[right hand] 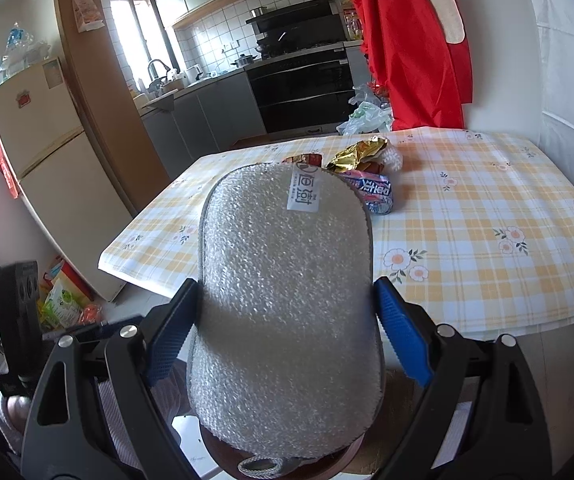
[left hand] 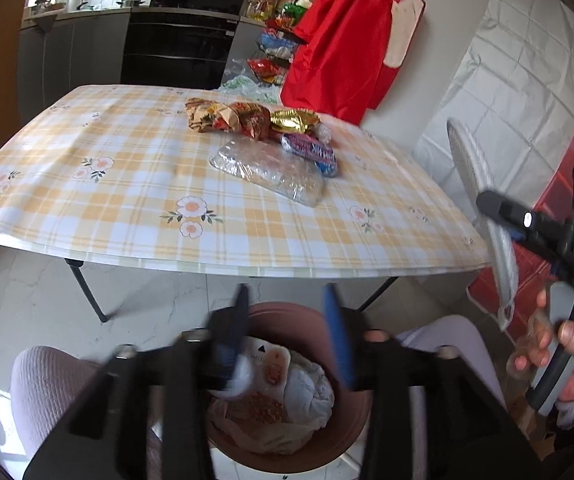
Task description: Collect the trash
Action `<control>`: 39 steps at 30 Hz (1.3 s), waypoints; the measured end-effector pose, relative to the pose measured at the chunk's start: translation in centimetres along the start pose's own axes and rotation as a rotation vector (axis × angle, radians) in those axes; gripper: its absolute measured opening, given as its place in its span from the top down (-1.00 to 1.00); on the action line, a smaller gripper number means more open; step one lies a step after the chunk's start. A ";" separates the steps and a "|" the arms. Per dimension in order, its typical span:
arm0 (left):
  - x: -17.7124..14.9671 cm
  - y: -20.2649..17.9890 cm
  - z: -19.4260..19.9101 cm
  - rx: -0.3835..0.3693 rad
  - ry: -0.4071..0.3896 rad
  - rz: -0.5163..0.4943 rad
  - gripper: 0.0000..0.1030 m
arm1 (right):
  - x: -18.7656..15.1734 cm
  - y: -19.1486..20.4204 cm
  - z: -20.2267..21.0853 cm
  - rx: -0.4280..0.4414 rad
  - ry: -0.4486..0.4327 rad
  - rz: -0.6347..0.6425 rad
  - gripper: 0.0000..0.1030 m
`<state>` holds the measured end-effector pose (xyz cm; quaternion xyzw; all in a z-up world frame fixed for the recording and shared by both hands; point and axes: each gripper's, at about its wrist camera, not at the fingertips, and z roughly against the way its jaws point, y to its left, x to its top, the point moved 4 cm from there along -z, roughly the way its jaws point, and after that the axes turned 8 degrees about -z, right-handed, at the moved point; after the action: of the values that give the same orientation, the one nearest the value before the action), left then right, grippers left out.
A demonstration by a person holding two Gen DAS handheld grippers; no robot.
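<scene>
My right gripper (right hand: pixel 285 312) is shut on a silver sponge pad (right hand: pixel 287 300) with a white label, held by its edges in front of the table; the left wrist view shows the pad (left hand: pixel 483 216) edge-on at the right. My left gripper (left hand: pixel 287 332) is open and empty above a brown trash bin (left hand: pixel 287 436) that holds white paper and wrappers. On the checked tablecloth (left hand: pixel 127 184) lie a clear plastic pack (left hand: pixel 267 170), a blue wrapper (left hand: pixel 313 152), a gold foil wrapper (left hand: pixel 293 119) and a brown-red crumpled wrapper (left hand: pixel 227 116).
A red cloth (left hand: pixel 339 32) hangs behind the table's far right corner. A kitchen counter and black oven (left hand: pixel 179 48) stand beyond. A fridge (right hand: pixel 51 176) is at the left. My knees (left hand: pixel 47 384) flank the bin under the table's front edge.
</scene>
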<state>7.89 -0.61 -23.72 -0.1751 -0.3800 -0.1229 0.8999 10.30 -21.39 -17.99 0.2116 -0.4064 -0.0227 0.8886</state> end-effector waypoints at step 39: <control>0.3 4.0 2.9 0.200 -0.098 0.108 -0.88 | -3.4 0.6 -1.7 -0.026 0.115 0.031 -0.84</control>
<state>7.67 4.13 -22.47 -0.1105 -0.4240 -0.0270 0.8985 9.19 -19.49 -21.15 0.1949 -0.3575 -0.0020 0.9134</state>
